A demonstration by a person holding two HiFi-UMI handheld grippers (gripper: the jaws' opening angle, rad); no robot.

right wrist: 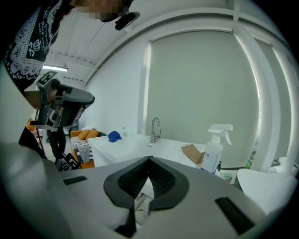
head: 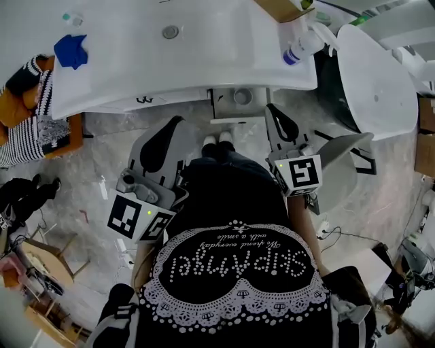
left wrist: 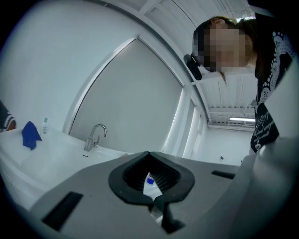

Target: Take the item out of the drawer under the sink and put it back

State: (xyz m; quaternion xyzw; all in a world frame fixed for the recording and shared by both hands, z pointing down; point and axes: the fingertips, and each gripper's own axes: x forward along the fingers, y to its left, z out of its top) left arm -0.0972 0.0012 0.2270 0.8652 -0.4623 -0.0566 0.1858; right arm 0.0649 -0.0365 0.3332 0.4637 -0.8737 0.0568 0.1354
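Observation:
I stand at a white sink counter (head: 204,64) with both grippers raised in front of me. My left gripper (head: 178,121) points at the counter's front edge; its jaws meet at the tips with nothing between them. My right gripper (head: 272,109), also shut and empty, is just right of a grey square compartment (head: 236,102) under the counter that shows a round thing inside. In the left gripper view the left gripper (left wrist: 148,153) faces the faucet (left wrist: 96,135). In the right gripper view the right gripper (right wrist: 149,158) looks over the counter at the faucet (right wrist: 155,128).
On the counter lie a blue cloth (head: 71,51), a spray bottle (head: 299,47) and a piece of cardboard (head: 279,8). A white rounded fixture (head: 377,75) stands at the right. An orange seat with striped fabric (head: 34,109) is at the left. My feet (head: 217,141) are near the counter.

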